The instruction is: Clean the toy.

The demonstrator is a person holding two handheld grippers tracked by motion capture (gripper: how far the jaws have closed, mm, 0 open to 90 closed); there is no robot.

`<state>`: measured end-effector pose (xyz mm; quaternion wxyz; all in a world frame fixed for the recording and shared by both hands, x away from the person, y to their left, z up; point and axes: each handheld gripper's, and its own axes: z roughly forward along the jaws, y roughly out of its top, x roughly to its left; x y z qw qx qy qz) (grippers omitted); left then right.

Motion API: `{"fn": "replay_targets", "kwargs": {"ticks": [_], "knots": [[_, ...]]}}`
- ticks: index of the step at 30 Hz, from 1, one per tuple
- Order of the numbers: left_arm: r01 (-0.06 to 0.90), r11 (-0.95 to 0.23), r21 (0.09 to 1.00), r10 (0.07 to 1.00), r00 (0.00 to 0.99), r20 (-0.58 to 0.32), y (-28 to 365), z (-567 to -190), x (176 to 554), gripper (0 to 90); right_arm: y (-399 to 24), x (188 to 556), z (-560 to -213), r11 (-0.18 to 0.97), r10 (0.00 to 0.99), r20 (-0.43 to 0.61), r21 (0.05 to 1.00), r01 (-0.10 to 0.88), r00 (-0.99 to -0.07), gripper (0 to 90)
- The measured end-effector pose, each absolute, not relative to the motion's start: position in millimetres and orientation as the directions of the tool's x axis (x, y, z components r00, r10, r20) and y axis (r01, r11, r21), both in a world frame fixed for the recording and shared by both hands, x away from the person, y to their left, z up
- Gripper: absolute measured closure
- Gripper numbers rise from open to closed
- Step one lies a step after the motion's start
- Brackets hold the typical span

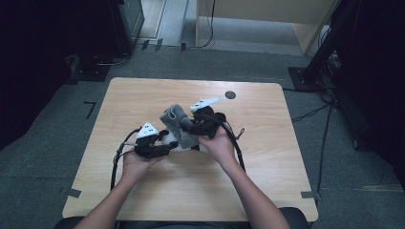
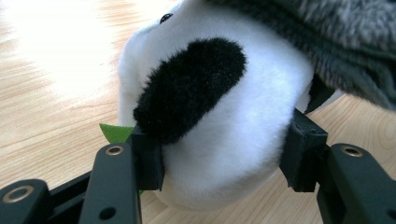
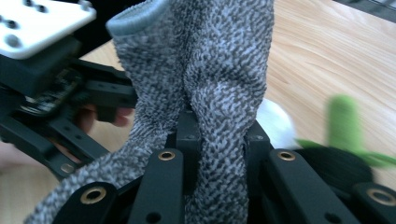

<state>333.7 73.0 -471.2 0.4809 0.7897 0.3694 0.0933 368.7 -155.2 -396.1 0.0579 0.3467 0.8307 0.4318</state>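
Left gripper (image 2: 219, 158) pinches the plush panda (image 2: 219, 121) at mid-table (image 1: 143, 95), jaws squeezing its white body. Right gripper (image 3: 219, 140) clamps the grey sock (image 3: 210, 70) draped over it. Looks like dressing or undressing; next, a steady pull while the left anchors.

A plush panda (image 1: 173, 140) and a grey sock (image 1: 175, 120) bunch together mid-surface (image 1: 143, 100), with both tools touching them. Around the panda on every other side, bare wood lies open; a small dark disc (image 1: 230, 95) sits well beyond it.
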Motion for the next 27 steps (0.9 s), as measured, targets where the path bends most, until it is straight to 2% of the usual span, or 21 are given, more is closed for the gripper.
{"fn": "replay_targets", "kwargs": {"ticks": [6,12,27], "knots": [[0.509,-0.258,0.821,0.672,0.705,-0.226,73.4,-470.0,336.5,43.5,-173.6,373.0,-394.5,0.404,0.678,0.158,0.735,0.544,-0.718,76.5],[0.516,-0.254,0.818,0.669,0.705,-0.237,73.3,-469.0,338.6,43.6,-188.5,376.6,-391.5,0.385,0.705,0.163,0.73,0.565,-0.691,76.6],[0.521,-0.249,0.816,0.665,0.705,-0.247,73.5,-468.1,341.7,43.9,-252.6,371.0,-376.9,0.278,0.782,0.169,0.767,0.578,-0.6,78.0]]}}
